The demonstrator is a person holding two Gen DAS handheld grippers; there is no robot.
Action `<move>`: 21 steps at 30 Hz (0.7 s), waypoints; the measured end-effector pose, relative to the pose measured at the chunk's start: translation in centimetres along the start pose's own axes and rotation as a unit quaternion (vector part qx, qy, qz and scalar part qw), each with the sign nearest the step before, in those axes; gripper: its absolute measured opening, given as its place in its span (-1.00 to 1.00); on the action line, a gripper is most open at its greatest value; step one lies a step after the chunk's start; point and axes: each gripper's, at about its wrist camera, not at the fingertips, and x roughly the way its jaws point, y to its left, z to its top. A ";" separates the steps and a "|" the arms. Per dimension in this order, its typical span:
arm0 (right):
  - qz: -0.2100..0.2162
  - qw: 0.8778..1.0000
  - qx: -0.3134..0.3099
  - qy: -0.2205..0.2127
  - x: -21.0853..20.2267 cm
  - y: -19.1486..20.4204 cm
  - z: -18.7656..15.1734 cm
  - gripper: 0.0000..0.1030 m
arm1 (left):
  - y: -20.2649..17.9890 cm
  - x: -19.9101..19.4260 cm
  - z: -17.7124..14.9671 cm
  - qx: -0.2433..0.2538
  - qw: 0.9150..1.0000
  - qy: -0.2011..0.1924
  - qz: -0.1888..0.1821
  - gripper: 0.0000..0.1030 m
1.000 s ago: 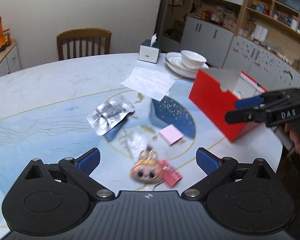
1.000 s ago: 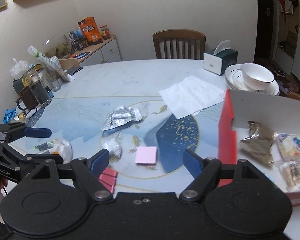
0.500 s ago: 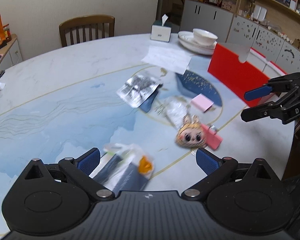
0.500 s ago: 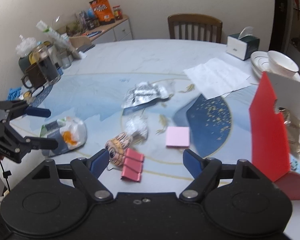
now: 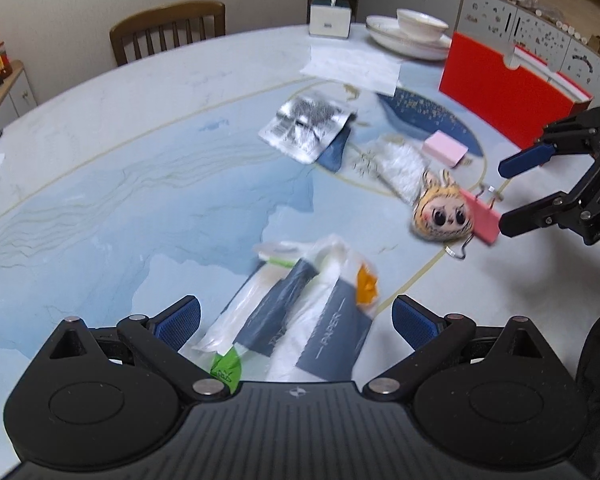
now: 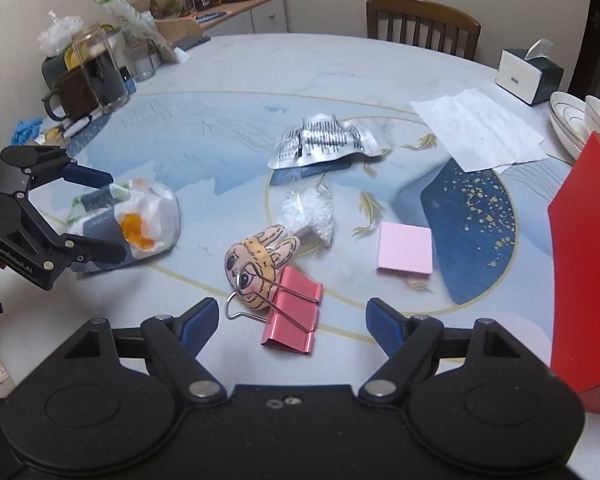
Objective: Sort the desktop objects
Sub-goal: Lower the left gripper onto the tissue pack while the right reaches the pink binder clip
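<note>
My left gripper (image 5: 296,318) hangs open over a clear plastic bag (image 5: 300,304) of paper packets near the table's front edge; the bag lies between its fingers without touching the pads. My right gripper (image 6: 292,320) is open just above a pink binder clip (image 6: 296,312), which leans on a small doll head (image 6: 260,264). Beyond lie a pink sticky-note pad (image 6: 406,248), a clear pouch of white beads (image 6: 312,212) and a silver foil packet (image 6: 324,142). A red box (image 6: 580,260) stands at the right.
White paper (image 6: 480,128), a tissue box (image 6: 528,76) and stacked bowls (image 6: 580,120) sit at the far right. A glass jar (image 6: 100,68), a mug and clutter crowd the far left. A wooden chair (image 6: 424,20) stands behind the table.
Both grippers have sunk and swung left across the table. The left went from over the doll head to over the plastic bag; the right went from the sticky notes to the binder clip. Both stayed open.
</note>
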 end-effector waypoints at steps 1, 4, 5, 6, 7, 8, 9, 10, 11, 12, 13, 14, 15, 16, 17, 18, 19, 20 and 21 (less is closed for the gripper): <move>-0.001 1.000 -0.001 0.003 0.3 0.0 0.0 0.56 | 0.0 0.2 -0.1 0.002 1.000 0.003 -0.002 0.99; -0.007 1.000 -0.004 0.011 1.3 0.0 -0.1 0.56 | 0.0 0.7 -0.3 0.009 1.000 0.009 -0.003 0.99; -0.009 1.000 -0.004 0.014 1.6 -0.1 -0.1 0.56 | -0.1 0.9 -0.3 0.011 1.000 0.010 0.000 0.99; -0.010 1.000 -0.005 0.016 1.9 -0.2 -0.1 0.56 | -0.1 1.0 -0.4 0.012 1.000 0.012 0.000 0.99; -0.011 1.000 -0.006 0.018 2.1 -0.2 -0.2 0.56 | -0.1 1.1 -0.4 0.012 1.000 0.014 0.000 0.99; -0.013 1.000 -0.008 0.020 2.4 -0.2 -0.2 0.56 | -0.1 1.2 -0.4 0.012 1.000 0.015 0.000 0.99; -0.015 1.000 -0.010 0.023 2.7 -0.2 -0.3 0.54 | -0.1 1.3 -0.4 0.012 1.000 0.017 0.000 0.99; -0.017 0.999 -0.013 0.027 3.0 -0.2 -0.3 0.53 | -0.1 1.5 -0.4 0.011 1.000 0.019 0.001 0.99; -0.016 0.999 -0.013 0.029 3.2 -0.2 -0.4 0.53 | -0.1 1.5 -0.5 0.011 1.000 0.019 0.003 0.99; -0.016 0.999 -0.014 0.030 3.3 -0.2 -0.4 0.53 | -0.1 1.6 -0.4 0.012 1.000 0.019 0.005 0.99; -0.019 0.999 -0.017 0.027 3.4 -0.2 -0.4 0.52 | -0.2 1.7 -0.4 0.012 1.000 0.019 0.007 0.99; -0.022 0.999 -0.022 0.026 3.5 -0.2 -0.3 0.52 | -0.2 1.7 -0.4 0.010 1.000 0.020 0.009 0.99; -0.023 0.999 -0.025 0.026 3.5 -0.2 -0.2 0.52 | -0.2 1.8 -0.3 0.009 1.000 0.020 0.011 0.99; -0.023 0.999 -0.029 0.025 3.6 -0.2 -0.2 0.53 | -0.3 1.8 -0.3 0.009 1.000 0.020 0.015 0.99; -0.022 0.999 -0.032 0.025 3.6 -0.3 -0.1 0.53 | -0.4 1.9 -0.2 0.008 1.000 0.020 0.019 0.99; -0.022 0.999 -0.036 0.024 3.7 -0.3 -0.2 0.52 | -0.4 1.9 -0.2 0.004 1.000 0.020 0.021 0.99; -0.024 0.999 -0.043 0.023 3.7 -0.2 -0.2 0.51 | -0.4 1.9 -0.2 0.001 1.000 0.020 0.023 0.99; -0.026 0.998 -0.051 0.020 3.7 0.0 -0.3 0.50 | -0.5 1.9 -0.2 0.000 1.000 0.019 0.025 0.99; -0.023 0.998 -0.052 0.018 3.7 -0.1 -0.4 0.49 | -0.5 1.9 -0.2 -0.003 0.999 0.018 0.026 0.99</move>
